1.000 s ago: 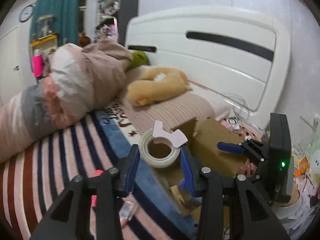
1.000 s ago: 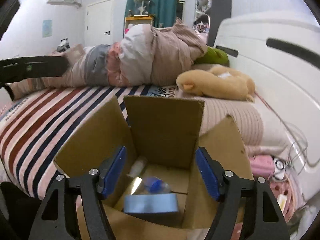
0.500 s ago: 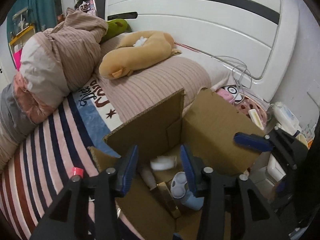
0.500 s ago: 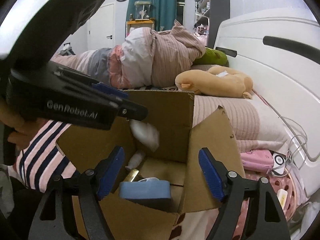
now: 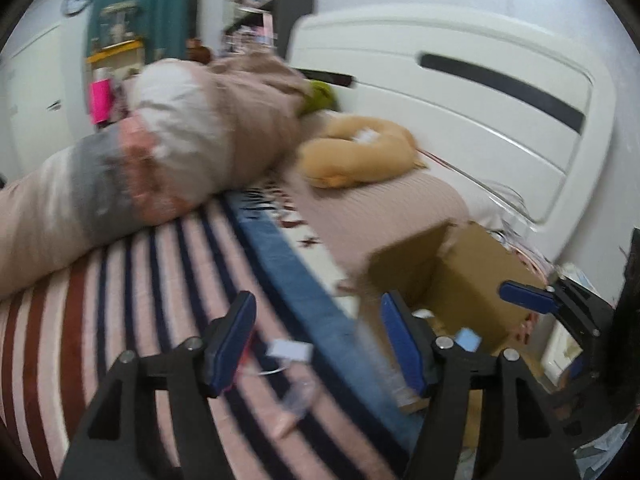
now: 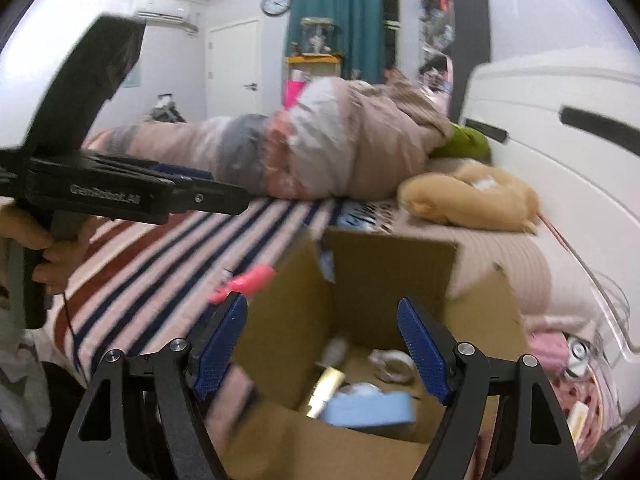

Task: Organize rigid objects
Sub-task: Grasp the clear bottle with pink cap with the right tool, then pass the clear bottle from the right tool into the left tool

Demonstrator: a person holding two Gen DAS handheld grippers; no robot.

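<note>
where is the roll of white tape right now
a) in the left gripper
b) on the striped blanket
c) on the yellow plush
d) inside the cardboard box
d: the right wrist view shows the roll of white tape lying on the floor of the cardboard box, beside a blue item, with neither gripper touching it.

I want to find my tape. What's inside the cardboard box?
Inside the cardboard box are a roll of tape, a blue thing, a gold tube and a white bottle. Its front wall hides the rest.
</note>
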